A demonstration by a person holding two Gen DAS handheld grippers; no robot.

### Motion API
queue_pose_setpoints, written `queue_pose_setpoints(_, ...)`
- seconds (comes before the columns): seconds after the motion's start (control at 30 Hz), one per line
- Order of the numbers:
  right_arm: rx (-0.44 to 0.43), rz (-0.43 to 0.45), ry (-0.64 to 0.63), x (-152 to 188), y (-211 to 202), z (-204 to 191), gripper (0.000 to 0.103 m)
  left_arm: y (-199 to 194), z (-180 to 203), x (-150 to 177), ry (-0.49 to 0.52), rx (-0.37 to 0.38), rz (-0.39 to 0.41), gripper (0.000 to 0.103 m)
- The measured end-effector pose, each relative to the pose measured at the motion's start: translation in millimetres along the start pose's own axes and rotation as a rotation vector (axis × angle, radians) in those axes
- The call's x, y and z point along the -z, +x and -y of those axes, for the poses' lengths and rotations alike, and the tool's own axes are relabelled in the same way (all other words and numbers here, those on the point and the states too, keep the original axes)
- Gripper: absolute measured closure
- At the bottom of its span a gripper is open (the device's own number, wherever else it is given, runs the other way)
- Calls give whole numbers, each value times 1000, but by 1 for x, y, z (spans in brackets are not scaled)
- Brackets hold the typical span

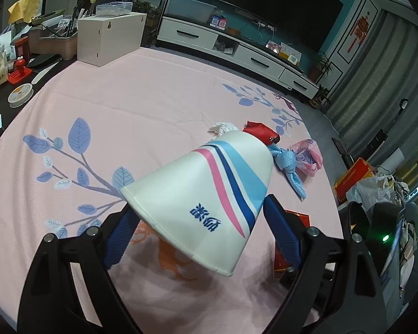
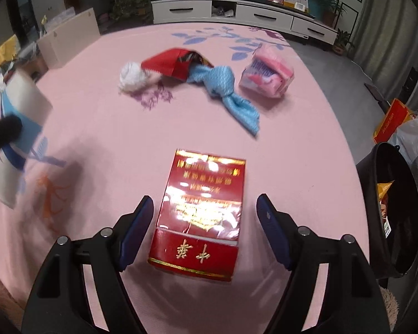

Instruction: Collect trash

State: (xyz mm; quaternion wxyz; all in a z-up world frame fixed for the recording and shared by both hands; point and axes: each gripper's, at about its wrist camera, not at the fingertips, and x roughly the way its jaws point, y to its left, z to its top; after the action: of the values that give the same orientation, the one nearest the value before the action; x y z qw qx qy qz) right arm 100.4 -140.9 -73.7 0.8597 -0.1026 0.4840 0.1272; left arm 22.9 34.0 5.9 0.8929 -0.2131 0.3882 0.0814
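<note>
1. The table is covered with a pink cloth [image 2: 103, 128] printed with blue leaves, and all the trash lies on it. A black bin [image 2: 398, 217] stands just beside the table edge on the right, with some wrappers inside.

2. The left gripper [image 1: 197, 217] holds a white paper cup [image 1: 206, 200] with pink and blue stripes. The 2 blue pads press on the cup walls near its wide rim, 1 on each side, so this claw is closed on the cup. The cup lies tilted; its long axis runs away from the claw, the narrow bottom pointing far toward the other trash and the open mouth facing back to the claw. It is lifted above the cloth.

3. The right gripper [image 2: 204, 233] is spread wide over a red cigarette box [image 2: 199, 214] with gold letters. The box lies flat on the cloth between the 2 blue fingers, but there is a clear gap on both sides, so the pads do not touch it. Its long axis goes along the fingers, the short end with 2 gold characters nearest to the claw.

4. Farther on the cloth, well apart from both claws, there is a row of small trash: a pink plastic bag [image 2: 267, 76] at the right, a knotted blue cloth [image 2: 223, 89] in the middle, a red packet [image 2: 170, 65] touching it, and a white crumpled tissue [image 2: 132, 78] at the left end.

5. In the left view, 1 corner of the red box [image 1: 296, 218] shows behind the right finger.
</note>
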Motion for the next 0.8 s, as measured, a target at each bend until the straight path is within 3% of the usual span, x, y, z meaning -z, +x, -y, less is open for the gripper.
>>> queue_pose_setpoints(0.1,32,18,-39,3,4,-7,42,0,0,0,0,-1,3,15)
queue_pose_setpoints(0.23,22,33,-30,4,4,-4,44,-1,0,0,2,0,8,15)
queue_pose_setpoints(0.43,-124,48,37,3,-23,13,45,-6,6,1,12,21,20,15)
queue_pose_setpoints(0.63,-222,214,121,-5,-97,58,45,-24,34,8,82,59,69,15)
queue_pose_setpoints(0.8,-203,373,189,3,-155,101,45,-44,81,18,147,135,112,15)
